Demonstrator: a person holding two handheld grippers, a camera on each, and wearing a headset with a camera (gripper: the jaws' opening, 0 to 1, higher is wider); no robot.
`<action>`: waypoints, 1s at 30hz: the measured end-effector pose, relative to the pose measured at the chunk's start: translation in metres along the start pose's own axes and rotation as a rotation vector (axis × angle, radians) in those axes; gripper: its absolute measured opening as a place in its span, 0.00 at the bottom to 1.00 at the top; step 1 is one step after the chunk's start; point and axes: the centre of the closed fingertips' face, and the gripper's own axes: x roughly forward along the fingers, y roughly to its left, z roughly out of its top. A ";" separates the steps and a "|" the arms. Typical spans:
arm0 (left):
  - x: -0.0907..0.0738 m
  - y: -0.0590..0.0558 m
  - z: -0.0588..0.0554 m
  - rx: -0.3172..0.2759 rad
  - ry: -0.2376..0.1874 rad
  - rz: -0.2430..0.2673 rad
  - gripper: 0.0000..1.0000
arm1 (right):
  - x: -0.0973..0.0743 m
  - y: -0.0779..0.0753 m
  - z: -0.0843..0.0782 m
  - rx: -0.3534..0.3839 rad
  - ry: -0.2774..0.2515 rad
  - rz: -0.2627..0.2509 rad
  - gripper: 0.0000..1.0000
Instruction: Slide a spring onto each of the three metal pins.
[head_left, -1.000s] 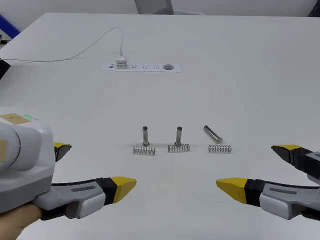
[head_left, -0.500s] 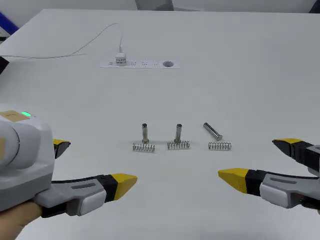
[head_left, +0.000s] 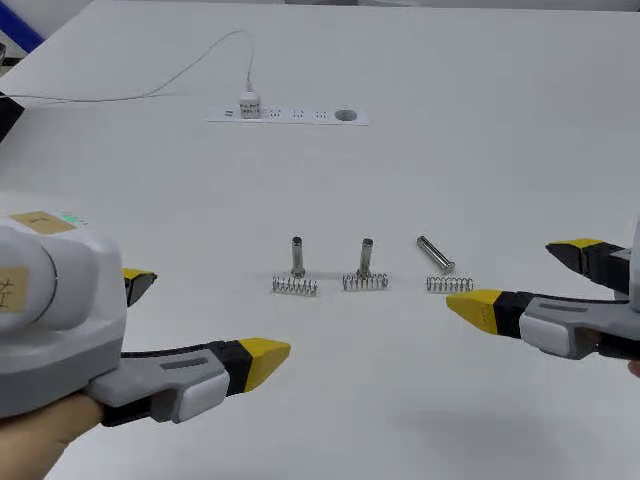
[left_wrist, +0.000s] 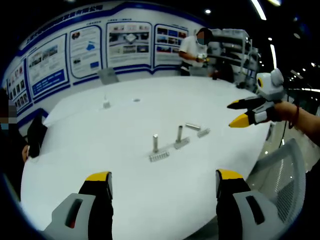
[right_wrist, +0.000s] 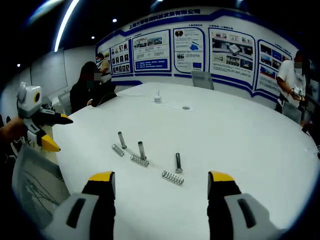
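Note:
Three metal pins sit in a row mid-table: the left pin (head_left: 297, 255) and middle pin (head_left: 366, 257) stand upright, and the right pin (head_left: 435, 254) lies on its side. A loose spring lies in front of each: left spring (head_left: 295, 286), middle spring (head_left: 365, 283), right spring (head_left: 450, 285). My left gripper (head_left: 200, 320) is open, near and left of the row, with nothing between its yellow tips. My right gripper (head_left: 520, 277) is open too, its nearer tip just right of the right spring. The pins (left_wrist: 179, 134) (right_wrist: 141, 149) lie ahead of both sets of jaws.
A white power strip (head_left: 290, 115) with a plugged cable lies at the far side of the white table (head_left: 480, 150). A mesh chair back (left_wrist: 280, 170) stands at the table's near edge. People sit and stand around the room beyond the table.
My right gripper has moved forward and inward, bringing its nearer tip close to the right spring. The left gripper has barely moved. The head camera has shifted a little.

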 end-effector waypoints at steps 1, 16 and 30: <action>0.000 0.000 0.001 0.001 -0.004 0.003 0.86 | 0.002 -0.002 0.001 -0.001 0.001 -0.002 0.76; 0.007 0.001 -0.005 -0.013 -0.002 -0.005 0.85 | 0.050 -0.016 0.010 -0.009 0.033 0.013 0.61; 0.013 0.004 -0.004 -0.012 -0.027 0.001 0.82 | 0.094 -0.022 0.002 -0.010 0.087 0.045 0.47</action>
